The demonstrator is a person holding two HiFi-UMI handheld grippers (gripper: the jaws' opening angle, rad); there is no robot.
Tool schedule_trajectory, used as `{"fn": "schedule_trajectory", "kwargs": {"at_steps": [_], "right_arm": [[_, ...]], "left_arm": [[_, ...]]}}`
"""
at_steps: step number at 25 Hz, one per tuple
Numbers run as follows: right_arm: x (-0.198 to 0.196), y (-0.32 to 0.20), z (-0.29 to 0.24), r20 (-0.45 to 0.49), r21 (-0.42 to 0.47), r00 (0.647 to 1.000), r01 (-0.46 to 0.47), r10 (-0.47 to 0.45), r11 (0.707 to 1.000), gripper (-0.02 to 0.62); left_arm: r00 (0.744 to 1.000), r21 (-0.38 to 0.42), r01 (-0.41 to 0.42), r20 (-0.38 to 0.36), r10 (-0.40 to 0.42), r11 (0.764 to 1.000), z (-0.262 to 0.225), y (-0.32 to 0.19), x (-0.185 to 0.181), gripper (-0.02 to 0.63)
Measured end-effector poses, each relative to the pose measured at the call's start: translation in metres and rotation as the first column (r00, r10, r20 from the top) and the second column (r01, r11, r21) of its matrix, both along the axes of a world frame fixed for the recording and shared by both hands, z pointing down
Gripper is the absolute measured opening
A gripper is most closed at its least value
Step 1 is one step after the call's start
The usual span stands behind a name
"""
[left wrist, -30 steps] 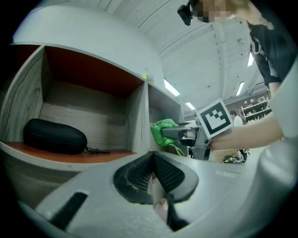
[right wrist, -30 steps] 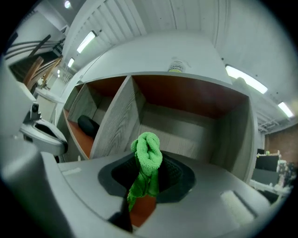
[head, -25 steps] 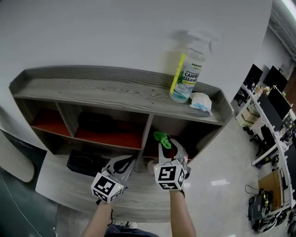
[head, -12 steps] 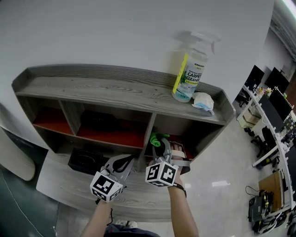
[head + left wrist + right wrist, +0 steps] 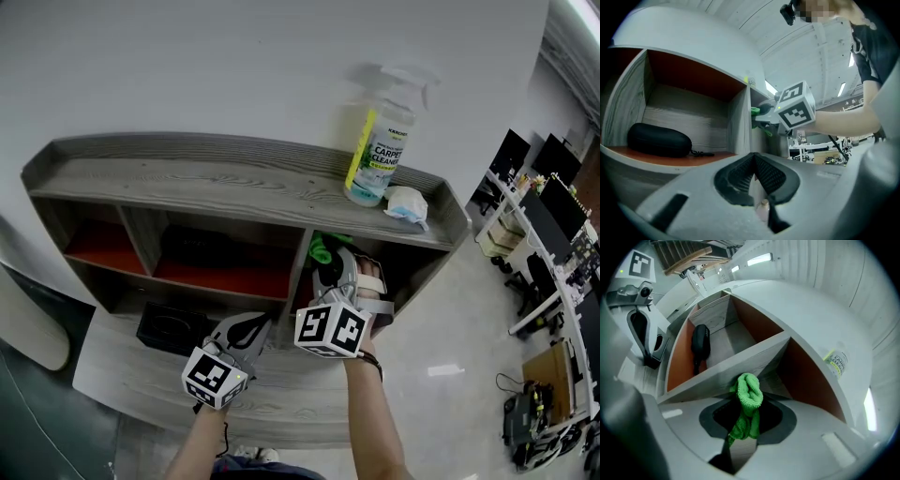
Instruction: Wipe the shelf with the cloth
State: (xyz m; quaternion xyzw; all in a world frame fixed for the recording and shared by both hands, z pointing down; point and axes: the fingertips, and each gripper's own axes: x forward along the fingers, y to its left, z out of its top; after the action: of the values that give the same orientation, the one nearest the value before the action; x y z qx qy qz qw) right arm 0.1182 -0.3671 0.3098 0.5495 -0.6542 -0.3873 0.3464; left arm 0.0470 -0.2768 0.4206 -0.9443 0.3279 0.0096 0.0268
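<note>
A grey wooden shelf unit (image 5: 234,178) with red-lined compartments stands against the white wall. My right gripper (image 5: 325,255) is shut on a green cloth (image 5: 323,249), held up at the front of the right compartment, just under the top board. In the right gripper view the cloth (image 5: 748,397) bulges out between the jaws, close to the divider (image 5: 740,363). My left gripper (image 5: 246,330) hangs lower, over the bottom ledge (image 5: 141,375), its jaws shut with nothing in them. From the left gripper view the right gripper (image 5: 761,112) shows beside the divider.
A spray bottle of carpet cleaner (image 5: 380,141) and a crumpled white mask (image 5: 406,204) stand on the top board at the right. A black case (image 5: 658,139) lies in the middle compartment. A black box (image 5: 173,325) sits on the bottom ledge. Desks with monitors (image 5: 553,206) are at the right.
My right gripper has risen with the green cloth from the lower part of the right compartment to just under the top board. The left gripper has stayed in place.
</note>
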Motion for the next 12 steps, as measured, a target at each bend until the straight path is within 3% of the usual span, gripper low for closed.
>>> {"fn": "schedule_trajectory", "kwargs": {"at_steps": [9, 12], "right_arm": [[0.001, -0.001, -0.032, 0.090, 0.064, 0.996, -0.034, 0.028, 0.997, 0.101], [0.009, 0.003, -0.037, 0.243, 0.067, 0.970, -0.039, 0.022, 0.997, 0.101]], "left_arm": [[1.000, 0.000, 0.000, -0.004, 0.000, 1.000, -0.002, 0.000, -0.003, -0.002], [1.000, -0.001, 0.002, -0.003, -0.002, 1.000, -0.002, -0.001, -0.004, -0.002]]}}
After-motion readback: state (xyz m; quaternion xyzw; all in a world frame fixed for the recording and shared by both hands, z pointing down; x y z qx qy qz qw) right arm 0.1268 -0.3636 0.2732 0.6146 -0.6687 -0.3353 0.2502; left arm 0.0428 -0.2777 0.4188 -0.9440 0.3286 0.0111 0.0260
